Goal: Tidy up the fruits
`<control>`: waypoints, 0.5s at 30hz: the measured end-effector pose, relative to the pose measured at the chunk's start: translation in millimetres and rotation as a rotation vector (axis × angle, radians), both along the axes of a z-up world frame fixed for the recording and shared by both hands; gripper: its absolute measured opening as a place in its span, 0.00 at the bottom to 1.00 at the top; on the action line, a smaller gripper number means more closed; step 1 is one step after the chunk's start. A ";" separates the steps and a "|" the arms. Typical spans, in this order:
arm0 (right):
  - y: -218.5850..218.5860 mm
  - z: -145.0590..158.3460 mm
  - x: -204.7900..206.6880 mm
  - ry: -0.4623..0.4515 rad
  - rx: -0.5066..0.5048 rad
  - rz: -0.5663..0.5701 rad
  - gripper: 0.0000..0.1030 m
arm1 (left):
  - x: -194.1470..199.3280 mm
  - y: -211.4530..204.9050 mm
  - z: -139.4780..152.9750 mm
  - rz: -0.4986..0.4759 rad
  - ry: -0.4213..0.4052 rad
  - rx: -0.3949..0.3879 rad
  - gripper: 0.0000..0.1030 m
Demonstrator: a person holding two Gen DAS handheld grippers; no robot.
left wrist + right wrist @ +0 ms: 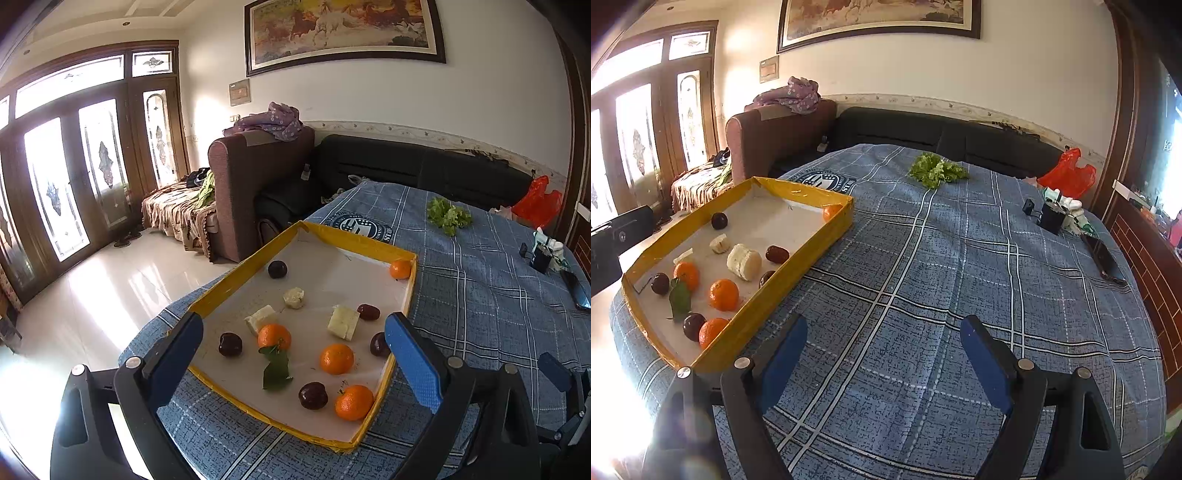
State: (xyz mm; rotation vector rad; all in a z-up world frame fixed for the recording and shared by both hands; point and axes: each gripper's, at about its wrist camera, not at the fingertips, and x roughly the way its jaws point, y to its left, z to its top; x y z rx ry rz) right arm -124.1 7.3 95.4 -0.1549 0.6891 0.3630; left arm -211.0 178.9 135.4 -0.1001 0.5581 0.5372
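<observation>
We hold our left gripper [295, 354] spread wide, its blue pads empty, hovering over the near end of the yellow-rimmed tray [229, 286] on the desk [480, 295] with its blue plaid cloth. Between its fingers and just ahead lie the fruits: an orange [336, 358] sits almost midway between the pads, another orange with a green leaf [274, 336] lies to its left, and a third orange [354, 402] rests nearest us, against the tray's right wall. A dark plum [313, 395] touches or nearly touches that third orange on its left. Further ahead are pale cut pieces [343, 322] and, in the far right corner, a fourth orange [400, 268].

Our right gripper [882, 343] is likewise spread and empty, above bare cloth, with the tray [798, 258] off to its left and apart from it. Well ahead of it lies a bunch of green lettuce [936, 170], and far to its right a red plastic bag [1067, 177].
</observation>
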 end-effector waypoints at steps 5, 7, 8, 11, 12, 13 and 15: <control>2.4 1.8 -3.7 -0.008 0.007 0.012 0.87 | -2.8 1.9 1.4 0.012 -0.008 0.004 0.96; 2.7 3.2 -5.8 -0.017 0.014 0.018 0.87 | -4.4 3.5 2.5 0.021 -0.017 0.003 0.96; 2.6 4.0 -6.9 -0.022 0.019 0.020 0.87 | -5.1 4.1 2.7 0.027 -0.021 0.004 0.96; 0.4 8.7 -11.9 -0.050 0.050 0.024 0.87 | -11.4 4.9 6.1 0.072 -0.050 0.042 0.96; -1.2 11.5 -14.4 -0.065 0.066 0.024 0.87 | -13.7 3.7 8.4 0.090 -0.064 0.061 0.96; -2.4 13.9 -16.3 -0.077 0.076 0.023 0.87 | -18.6 1.3 11.8 0.119 -0.089 0.094 0.96; -3.6 18.9 -19.0 -0.100 0.091 0.025 0.88 | -27.4 -2.2 18.8 0.166 -0.131 0.146 0.97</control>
